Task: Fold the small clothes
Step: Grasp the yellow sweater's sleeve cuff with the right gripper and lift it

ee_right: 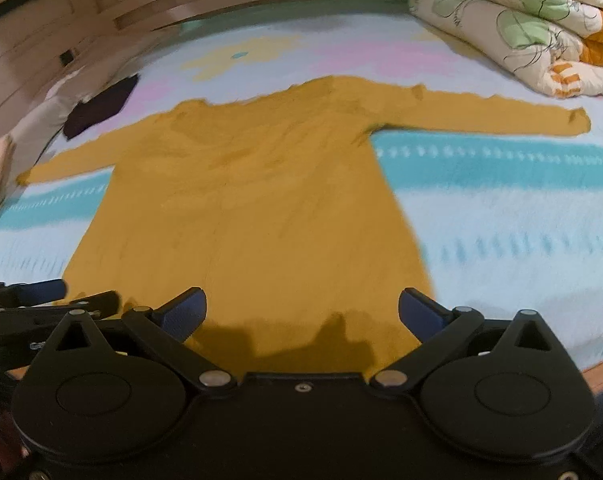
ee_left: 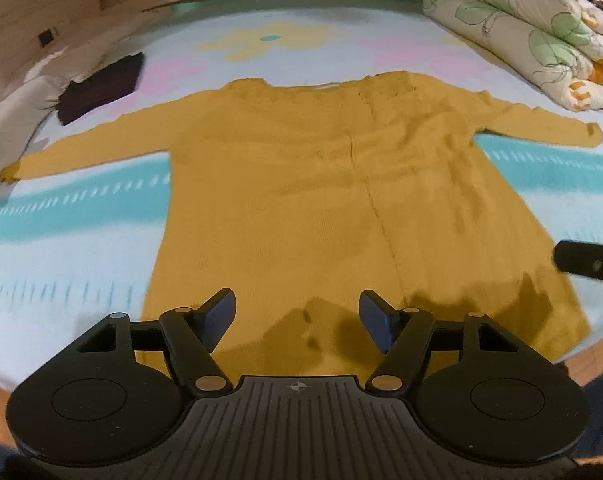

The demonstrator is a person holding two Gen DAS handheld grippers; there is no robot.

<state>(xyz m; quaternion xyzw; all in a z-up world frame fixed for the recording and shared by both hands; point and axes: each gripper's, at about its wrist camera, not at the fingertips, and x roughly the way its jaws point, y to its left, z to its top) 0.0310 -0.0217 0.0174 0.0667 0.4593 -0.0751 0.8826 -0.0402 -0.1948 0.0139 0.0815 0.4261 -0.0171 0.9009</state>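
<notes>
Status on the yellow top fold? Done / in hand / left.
Done: yellow top lies spread flat on the bed sheet, both sleeves out. In hand: nothing; left gripper and right gripper are open above the hem. Left: every fold. A dark garment already lies aside.

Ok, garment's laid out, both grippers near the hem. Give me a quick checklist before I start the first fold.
1. Mustard top lies flat on the bed sheet, both sleeves spread out: ok.
2. Left gripper open, nothing between its fingers: ok.
3. Right gripper open, nothing held: ok.
4. Both grippers hang above the hem, apart from each other: ok.
5. Space around the garment: dark folded cloth beyond the left sleeve and rolled quilt beyond the right sleeve both lie clear of it: ok.
6. Body fully smooth: a centre crease and slight wrinkles show, and the views are blurred: cannot tell.
</notes>
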